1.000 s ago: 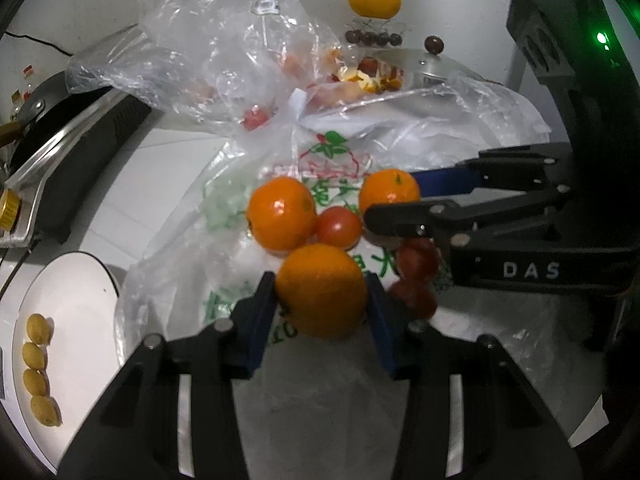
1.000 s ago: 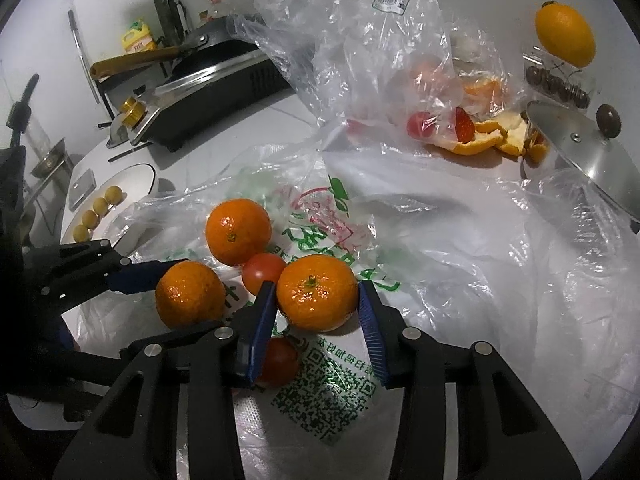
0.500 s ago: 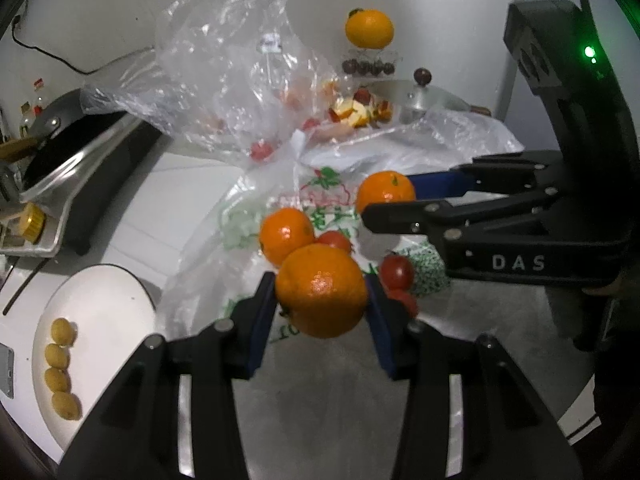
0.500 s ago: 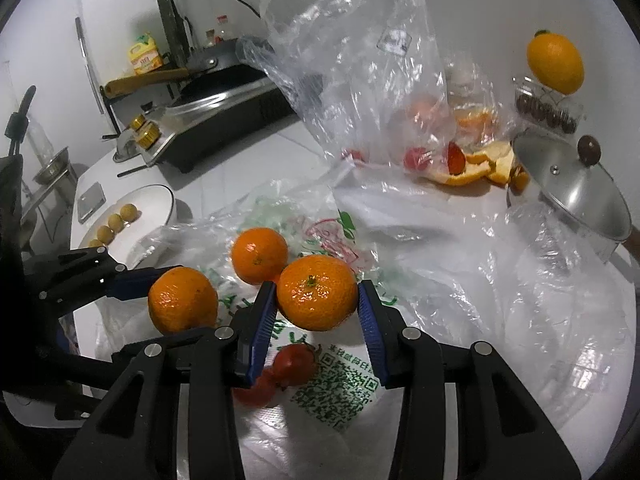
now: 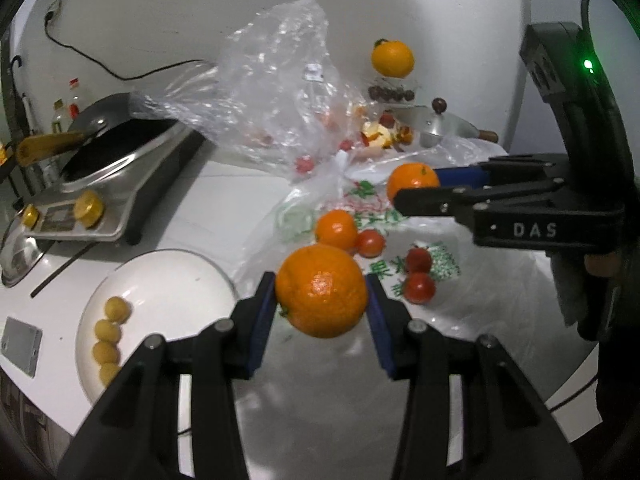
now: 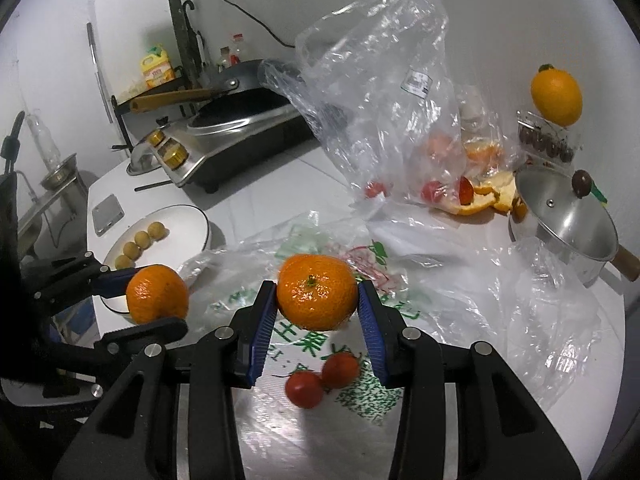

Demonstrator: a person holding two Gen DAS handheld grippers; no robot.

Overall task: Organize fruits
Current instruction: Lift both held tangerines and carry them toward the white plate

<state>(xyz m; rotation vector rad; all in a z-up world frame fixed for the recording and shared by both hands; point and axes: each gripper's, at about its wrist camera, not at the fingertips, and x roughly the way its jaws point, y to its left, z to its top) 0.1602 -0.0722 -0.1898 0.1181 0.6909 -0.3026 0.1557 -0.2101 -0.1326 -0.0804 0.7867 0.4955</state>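
My left gripper point(image 5: 321, 298) is shut on an orange mandarin point(image 5: 322, 291) and holds it above the counter, beside the white plate point(image 5: 168, 276). My right gripper point(image 6: 317, 300) is shut on a second mandarin point(image 6: 317, 291), lifted over the printed plastic bag point(image 6: 308, 340). In the left wrist view the right gripper point(image 5: 416, 190) comes in from the right with its mandarin point(image 5: 410, 178). A third mandarin point(image 5: 336, 229) and three cherry tomatoes point(image 5: 418, 287) lie on the bag. The plate holds several small yellow fruits point(image 5: 107, 332).
A crumpled clear bag point(image 6: 384, 112) with tomatoes stands at the back, with orange peel point(image 6: 484, 196) beside it. A lidded steel pot point(image 6: 568, 220) is at the right. An induction cooker with a pan point(image 6: 240, 132) and a phone point(image 6: 107, 209) are at the left.
Both grippers have lifted their mandarins up off the bag. The left one has moved back and left, toward the plate. The third mandarin and the tomatoes stay on the bag.
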